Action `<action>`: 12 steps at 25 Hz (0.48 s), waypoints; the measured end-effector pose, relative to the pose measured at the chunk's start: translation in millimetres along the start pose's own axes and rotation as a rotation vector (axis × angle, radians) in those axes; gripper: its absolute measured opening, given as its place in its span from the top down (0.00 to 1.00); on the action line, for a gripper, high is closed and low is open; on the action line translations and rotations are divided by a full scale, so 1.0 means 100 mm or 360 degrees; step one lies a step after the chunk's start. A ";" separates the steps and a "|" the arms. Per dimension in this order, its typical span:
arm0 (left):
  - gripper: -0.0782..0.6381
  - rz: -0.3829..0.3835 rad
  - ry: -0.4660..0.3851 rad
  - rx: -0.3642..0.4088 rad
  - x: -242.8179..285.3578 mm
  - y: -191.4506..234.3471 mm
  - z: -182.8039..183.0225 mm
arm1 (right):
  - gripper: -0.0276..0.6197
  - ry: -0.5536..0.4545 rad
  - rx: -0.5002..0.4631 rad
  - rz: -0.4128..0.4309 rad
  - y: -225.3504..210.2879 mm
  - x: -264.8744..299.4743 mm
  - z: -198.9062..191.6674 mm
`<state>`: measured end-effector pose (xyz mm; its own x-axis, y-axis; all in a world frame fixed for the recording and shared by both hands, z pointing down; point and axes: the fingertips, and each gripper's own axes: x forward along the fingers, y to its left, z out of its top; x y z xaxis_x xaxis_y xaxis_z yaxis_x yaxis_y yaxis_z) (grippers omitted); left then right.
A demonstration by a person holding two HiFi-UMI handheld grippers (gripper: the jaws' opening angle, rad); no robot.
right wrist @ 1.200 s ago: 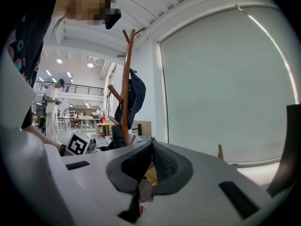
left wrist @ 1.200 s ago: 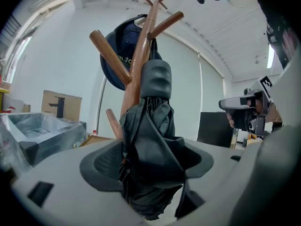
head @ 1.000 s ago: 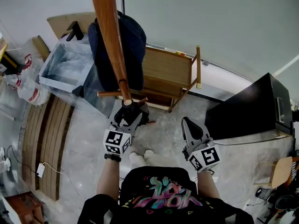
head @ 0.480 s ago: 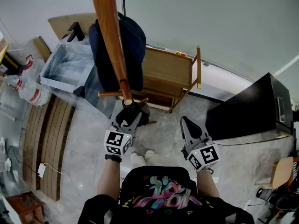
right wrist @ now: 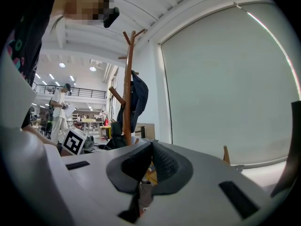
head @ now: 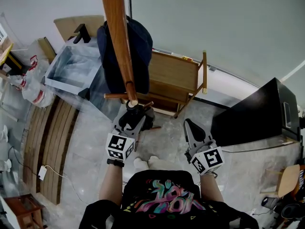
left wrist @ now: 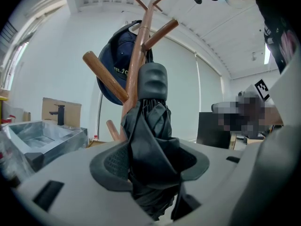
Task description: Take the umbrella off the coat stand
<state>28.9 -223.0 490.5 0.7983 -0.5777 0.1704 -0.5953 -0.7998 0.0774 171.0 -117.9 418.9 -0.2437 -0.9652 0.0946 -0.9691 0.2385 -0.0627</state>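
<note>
The left tongs' own view shows the grip plainly: the left tongs point(left wrist: 150, 160) pinch the folded black umbrella point(left wrist: 149, 126). Their jaws have just been closing, with its bunched cloth between the pads. The umbrella stands upright through the jaws. Its grey rounded top rises above them, right in front of the pole of the coat stand point(left wrist: 137, 55). Whether it hangs from a peg point(left wrist: 104, 76) cannot be told. A navy cap point(left wrist: 116, 66) hangs on the stand beyond and above the jaws.

From the head view the umbrella is only a dark lump at the tip of the left tongs, against the pole. That view alone shows both arms at once.

The right tongs' view shows the right tongs point(right wrist: 150, 149) pressed together with nothing held. The stand is well off to their left, and a person point(right wrist: 60, 108) stands far behind it.

The left forearm reaches forward to the stand, its tongs tipped slightly down. The right forearm is held alongside, well apart from the left. Its tongs point level over the floor point(head: 167, 137), short of the stand.
</note>
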 end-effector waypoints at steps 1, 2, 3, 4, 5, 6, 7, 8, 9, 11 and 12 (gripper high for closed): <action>0.54 0.0000 0.0000 0.0002 -0.01 0.00 0.02 | 0.93 -0.0003 0.0000 0.0004 0.00 0.00 0.00; 0.54 0.0002 0.0001 0.0003 -0.03 -0.01 0.03 | 0.93 -0.0004 0.0002 0.0009 0.01 0.01 0.01; 0.54 0.0005 0.0002 0.0003 -0.04 0.00 0.05 | 0.93 -0.0005 0.0006 0.0015 0.02 0.01 0.01; 0.54 0.0007 0.0003 0.0003 -0.06 0.00 0.07 | 0.93 -0.0006 0.0013 0.0021 0.03 0.02 0.01; 0.54 0.0009 0.0002 0.0007 -0.08 0.00 0.09 | 0.93 -0.0007 0.0021 0.0025 0.04 0.02 0.01; 0.54 0.0011 -0.0001 0.0011 -0.10 -0.01 0.11 | 0.93 -0.0007 0.0028 0.0027 0.05 0.02 0.02; 0.55 0.0013 -0.0003 0.0016 -0.12 -0.01 0.13 | 0.93 -0.0008 0.0034 0.0026 0.06 0.01 0.02; 0.54 0.0015 -0.0004 0.0019 -0.14 -0.02 0.14 | 0.93 -0.0009 0.0042 0.0028 0.07 0.01 0.02; 0.55 0.0017 -0.0004 0.0020 -0.16 -0.03 0.16 | 0.93 -0.0011 0.0051 0.0032 0.07 0.00 0.03; 0.55 0.0019 0.0000 0.0020 -0.19 -0.06 0.17 | 0.93 -0.0014 0.0062 0.0045 0.08 -0.01 0.03; 0.55 0.0016 0.0002 0.0020 -0.20 -0.07 0.18 | 0.93 -0.0016 0.0061 0.0052 0.08 -0.01 0.03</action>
<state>18.6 -208.9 468.6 0.7920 -0.5857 0.1724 -0.6023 -0.7958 0.0632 163.4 -115.2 415.5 -0.2746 -0.9581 0.0820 -0.9584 0.2658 -0.1036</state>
